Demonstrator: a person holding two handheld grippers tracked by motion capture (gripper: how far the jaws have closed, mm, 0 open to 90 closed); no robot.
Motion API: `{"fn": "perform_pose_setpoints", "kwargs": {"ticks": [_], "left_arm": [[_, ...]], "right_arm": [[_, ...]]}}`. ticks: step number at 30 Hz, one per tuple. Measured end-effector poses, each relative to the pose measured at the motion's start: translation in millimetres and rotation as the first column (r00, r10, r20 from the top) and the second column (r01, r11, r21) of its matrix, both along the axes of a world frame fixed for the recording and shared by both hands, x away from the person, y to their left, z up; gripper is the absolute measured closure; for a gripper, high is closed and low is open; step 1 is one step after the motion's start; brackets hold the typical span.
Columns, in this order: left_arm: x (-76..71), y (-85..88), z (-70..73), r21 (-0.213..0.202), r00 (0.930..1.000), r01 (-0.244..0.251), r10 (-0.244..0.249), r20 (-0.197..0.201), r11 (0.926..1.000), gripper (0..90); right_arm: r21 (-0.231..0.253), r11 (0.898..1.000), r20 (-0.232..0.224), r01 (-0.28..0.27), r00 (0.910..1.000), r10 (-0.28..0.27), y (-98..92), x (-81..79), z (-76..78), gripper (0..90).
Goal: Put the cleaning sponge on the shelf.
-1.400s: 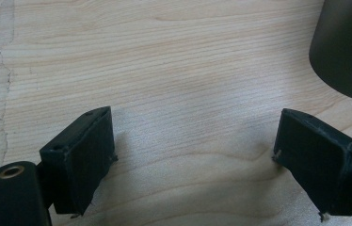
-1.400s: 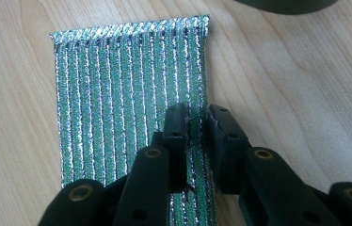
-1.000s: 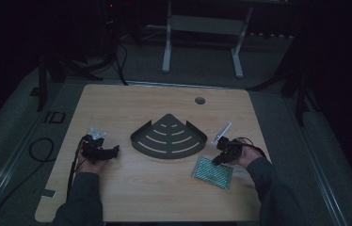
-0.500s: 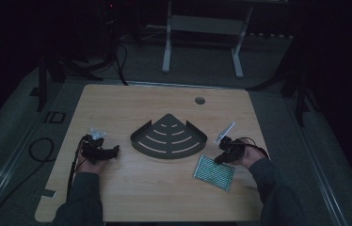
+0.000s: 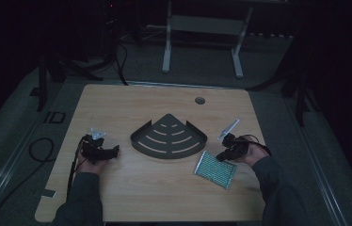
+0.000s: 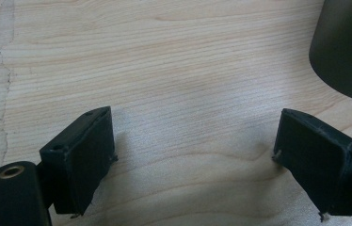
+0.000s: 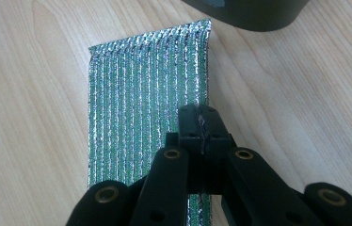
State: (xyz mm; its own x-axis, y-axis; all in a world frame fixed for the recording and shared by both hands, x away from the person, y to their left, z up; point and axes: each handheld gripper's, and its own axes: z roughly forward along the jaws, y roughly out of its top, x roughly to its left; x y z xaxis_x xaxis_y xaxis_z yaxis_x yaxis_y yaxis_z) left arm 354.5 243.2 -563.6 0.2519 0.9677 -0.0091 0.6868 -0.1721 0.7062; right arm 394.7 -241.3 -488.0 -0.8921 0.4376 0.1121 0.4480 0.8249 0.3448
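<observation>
- Light wooden table (image 5: 164, 193) mid-frame in high view, with one round hole (image 5: 200, 100) near upper edge; dark room around, grey floor, pale metal frame (image 5: 202, 28) at top of frame.
- One dark fan-shaped rack (image 5: 168, 136) at table centre, slotted.
- One green ribbed pad (image 5: 215, 169) lower right of rack, flat on wood, just clear of it.
- Two grippers, one per hand.
- Left gripper (image 5: 100, 149) at left of frame, jaws spread wide, nothing between; in own view (image 6: 193, 155) bare wood between jaws, rack's edge (image 6: 348, 52) at upper right.
- Right gripper (image 5: 227, 151) at right of frame, on pad's upper right edge; in own view (image 7: 202, 123) jaws pressed together over pad's (image 7: 141, 108) right edge; whether pinching pad, cannot tell.
</observation>
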Motion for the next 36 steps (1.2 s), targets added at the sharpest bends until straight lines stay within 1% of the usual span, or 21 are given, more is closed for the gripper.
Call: {"fn": "perform_pose_setpoints", "kwargs": {"ticks": [1, 4, 8, 15, 19, 20, 23, 24, 27, 28, 29, 36], "left_arm": [[0.0, 0.0, 0.0, 0.000, 1.0000, 0.000, 0.000, 0.000, 1.0000, 13.0], [0.0, 0.0, 0.0, 0.000, 1.0000, 0.000, 0.000, 0.000, 1.0000, 13.0], [0.0, 0.0, 0.0, 0.000, 1.0000, 0.000, 0.000, 0.000, 1.0000, 13.0], [0.0, 0.0, 0.0, 0.000, 1.0000, 0.000, 0.000, 0.000, 1.0000, 13.0], [0.0, 0.0, 0.0, 0.000, 1.0000, 0.000, 0.000, 0.000, 1.0000, 12.9], [0.0, 0.0, 0.0, 0.000, 1.0000, 0.000, 0.000, 0.000, 1.0000, 13.0], [0.0, 0.0, 0.0, 0.000, 1.0000, 0.000, 0.000, 0.000, 1.0000, 13.0], [0.0, 0.0, 0.0, 0.000, 1.0000, 0.000, 0.000, 0.000, 1.0000, 13.0], [0.0, 0.0, 0.0, 0.000, 1.0000, 0.000, 0.000, 0.000, 1.0000, 13.0], [0.0, 0.0, 0.0, 0.000, 1.0000, 0.000, 0.000, 0.000, 1.0000, 13.0], [0.0, 0.0, 0.0, 0.000, 1.0000, 0.000, 0.000, 0.000, 1.0000, 13.0], [0.0, 0.0, 0.1, 0.001, 1.0000, 0.000, 0.000, 0.000, 1.0000, 13.0]], "right_arm": [[-0.003, 1.000, 0.006, -0.002, 1.0000, 0.002, -0.3, 0.1, 1.0, 89.5], [0.009, 1.000, 0.009, 0.002, 1.0000, -0.002, -1.6, 0.4, 5.2, 89.5], [0.021, 1.000, 0.016, -0.005, 0.9999, 0.005, -2.4, 0.5, 11.1, 89.7], [0.049, 0.999, 0.040, -0.002, 0.9992, 0.000, -3.7, 2.6, 21.9, 89.7], [0.054, 0.999, 0.048, 0.005, 0.9988, -0.008, -4.9, 3.8, 26.5, 89.7], [0.059, 0.998, 0.052, 0.007, 0.9986, -0.010, -5.4, 4.6, 30.0, 89.7], [0.056, 0.998, 0.053, 0.002, 0.9986, -0.005, -5.1, 5.4, 33.1, 89.7], [0.056, 0.998, 0.060, 0.006, 0.9981, -0.010, -5.0, 5.8, 34.3, 89.7], [0.064, 0.998, 0.067, 0.010, 0.9977, -0.015, -4.7, 7.8, 37.9, 89.7], [0.067, 0.998, 0.063, 0.008, 0.9979, -0.012, -4.6, 8.7, 39.1, 89.7], [0.065, 0.998, 0.073, 0.012, 0.9972, -0.017, -4.1, 9.5, 40.4, 89.7], [0.080, 0.997, 0.096, 0.017, 0.9951, -0.025, 0.7, 18.3, 51.0, 89.7]]}}
